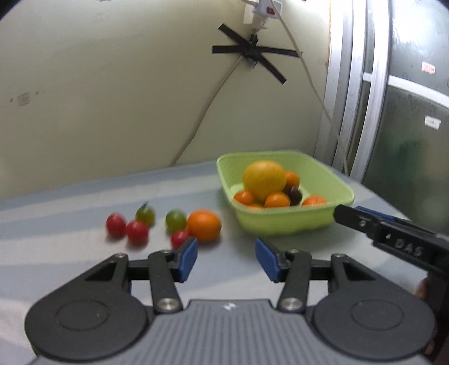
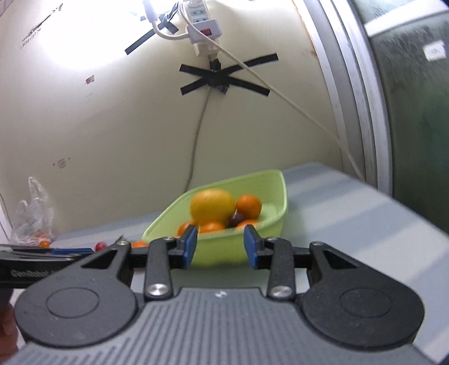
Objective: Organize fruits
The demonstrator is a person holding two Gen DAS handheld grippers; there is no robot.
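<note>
A light green tub (image 1: 283,221) stands on the grey table and holds a big yellow fruit (image 1: 263,178), several small oranges and a dark plum (image 1: 294,195). Left of it lie an orange (image 1: 204,225), red tomatoes (image 1: 137,232) and green tomatoes (image 1: 175,219). My left gripper (image 1: 226,259) is open and empty, just in front of the orange. My right gripper (image 2: 220,247) is open and empty, close in front of the tub (image 2: 221,250). The right gripper also shows in the left wrist view (image 1: 393,235).
A cream wall with taped cables and a power strip (image 2: 203,26) stands behind the table. A window frame (image 1: 362,106) is at the right. A clear plastic bag (image 2: 32,216) lies at the far left. The left gripper's side (image 2: 42,261) shows at the left.
</note>
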